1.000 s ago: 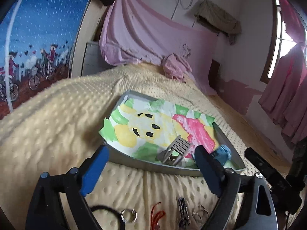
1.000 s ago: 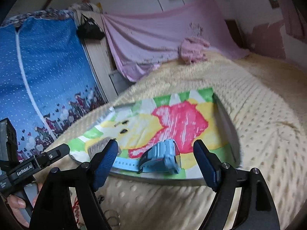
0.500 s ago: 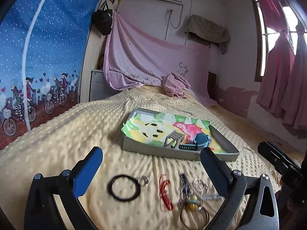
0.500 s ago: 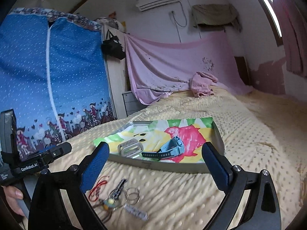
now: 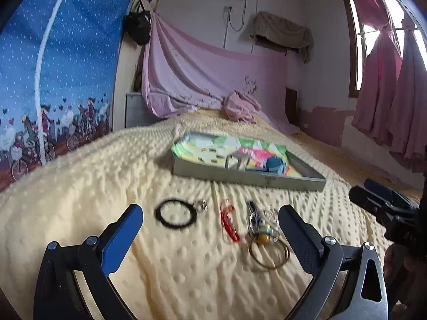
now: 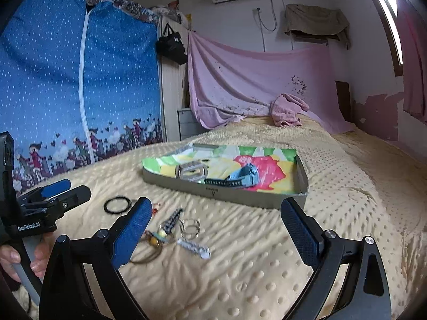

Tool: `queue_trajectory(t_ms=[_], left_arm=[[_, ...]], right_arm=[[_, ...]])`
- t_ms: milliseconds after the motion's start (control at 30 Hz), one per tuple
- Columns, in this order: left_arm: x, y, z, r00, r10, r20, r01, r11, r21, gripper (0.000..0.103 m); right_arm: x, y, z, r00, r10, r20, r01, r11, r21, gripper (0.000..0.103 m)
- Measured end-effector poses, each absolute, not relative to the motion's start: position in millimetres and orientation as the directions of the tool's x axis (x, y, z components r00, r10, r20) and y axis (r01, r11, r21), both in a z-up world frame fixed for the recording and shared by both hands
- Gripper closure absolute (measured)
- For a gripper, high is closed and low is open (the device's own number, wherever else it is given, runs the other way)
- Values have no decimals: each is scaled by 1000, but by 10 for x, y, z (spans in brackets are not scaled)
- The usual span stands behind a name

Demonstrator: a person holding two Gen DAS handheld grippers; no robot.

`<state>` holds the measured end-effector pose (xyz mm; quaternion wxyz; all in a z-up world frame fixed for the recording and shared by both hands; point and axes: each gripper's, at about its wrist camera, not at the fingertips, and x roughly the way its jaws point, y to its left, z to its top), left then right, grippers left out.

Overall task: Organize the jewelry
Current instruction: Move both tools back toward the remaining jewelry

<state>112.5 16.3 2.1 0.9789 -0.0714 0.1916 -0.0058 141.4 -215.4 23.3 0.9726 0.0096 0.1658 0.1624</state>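
Observation:
A shallow grey tray lined with a bright cartoon print lies on the yellow blanket. In it are a blue watch and a silver band. On the blanket in front lie a black ring, a small silver ring, a red piece, a dark beaded strip and a gold bangle. My left gripper hovers open over them, holding nothing. My right gripper is open and empty too, short of the tray, with a silver bar below it.
The dotted yellow blanket spreads wide to the right of the tray. A crumpled pink cloth lies at the far end under a hung pink sheet. A blue printed curtain stands on the left. A hand holds the left gripper.
Both grippers have drawn back from the tray, leaving the watch and silver band in it. The loose jewelry on the blanket has come into view. Both jaws stand a little wider.

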Motion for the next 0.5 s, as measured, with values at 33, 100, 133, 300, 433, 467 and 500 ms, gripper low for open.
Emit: queue_trajectory(t_ms=[33, 100, 133, 300, 433, 467, 500], left_arm=[[1137, 164, 1, 922, -49, -384, -9, 989, -148, 1], [1165, 159, -39, 910, -73, -407, 9, 987, -158, 1], [1174, 154, -62, 904, -87, -419, 19, 986, -164, 1], [1234, 114, -147, 865, -180, -468, 93, 975, -203, 2], [1292, 57, -222, 832, -231, -504, 137, 966, -217, 22], [1310, 44, -243, 823, -243, -513, 146, 964, -221, 27], [1332, 33, -264, 813, -253, -524, 154, 962, -225, 30]], right_arm=[[1423, -2150, 229, 889, 321, -326, -315, 946, 71, 8], [1472, -2147, 187, 875, 328, -356, -322, 944, 76, 8], [1499, -2156, 166, 867, 332, -373, -325, 942, 81, 8], [1663, -2214, 36, 820, 359, -446, -328, 933, 148, 8], [1777, -2216, -83, 784, 385, -487, -335, 923, 189, 10], [1796, -2199, -103, 777, 390, -495, -340, 921, 191, 13], [1822, -2172, -136, 763, 399, -508, -351, 916, 193, 15]])
